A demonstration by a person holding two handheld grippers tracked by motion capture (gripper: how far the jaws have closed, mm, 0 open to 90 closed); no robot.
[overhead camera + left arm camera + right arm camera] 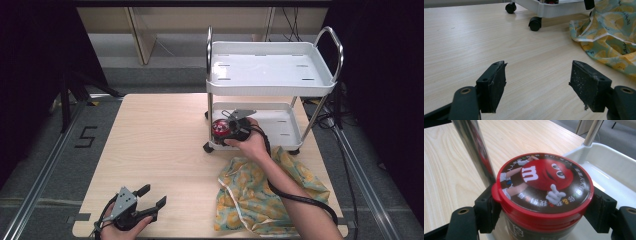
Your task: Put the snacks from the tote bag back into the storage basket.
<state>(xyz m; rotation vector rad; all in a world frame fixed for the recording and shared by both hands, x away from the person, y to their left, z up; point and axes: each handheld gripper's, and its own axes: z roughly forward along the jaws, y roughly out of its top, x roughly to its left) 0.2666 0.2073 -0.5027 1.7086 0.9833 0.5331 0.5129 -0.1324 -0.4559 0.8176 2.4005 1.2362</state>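
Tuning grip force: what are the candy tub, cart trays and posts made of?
candy tub: looks like plastic, with a glossy red lid that catches glare. cart trays: matte white, with moulded rounded rims and slots; probably plastic, possibly painted metal. posts: polished metal, going by the mirror reflection of the lid.

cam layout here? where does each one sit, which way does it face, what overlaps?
High view: above the person's side, looking forward and down on the table; both forearms enter from below.
Left gripper view: low over the table, along open jaws toward the cart and cloth.
Right gripper view: at the cart's lower shelf, jaws clamping a candy jar.
Shared: the cart and table.
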